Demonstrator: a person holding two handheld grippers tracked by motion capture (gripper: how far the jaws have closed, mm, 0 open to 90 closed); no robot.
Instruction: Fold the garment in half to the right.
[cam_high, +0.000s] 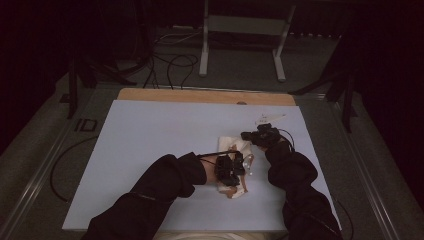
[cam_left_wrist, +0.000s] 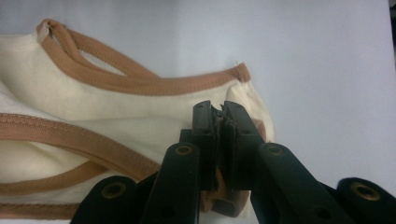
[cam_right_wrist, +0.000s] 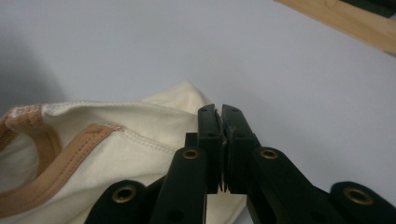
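Cream garment with tan trim (cam_high: 235, 150) lies bunched on the pale desk (cam_high: 150, 150), lower right of centre in the high view. Left tool (cam_left_wrist: 220, 114) sits at the garment's lower end, jaws closed on a fold of the tan-edged fabric. Right tool (cam_right_wrist: 221, 114) sits at the garment's upper right end, jaws pressed together with the cream cloth's edge pinched between them. Dark sleeves enter from the bottom of the frame. A bare wooden strip (cam_high: 200, 95) borders the desk's far edge; cables (cam_high: 170, 65) lie on the floor beyond.

Right claw (cam_right_wrist: 222, 112): jaws closed together, pinching the edge of a cream garment (cam_right_wrist: 140, 140) with tan trim, which spreads left of the claw. White desk (cam_right_wrist: 280, 60) lies beyond it.
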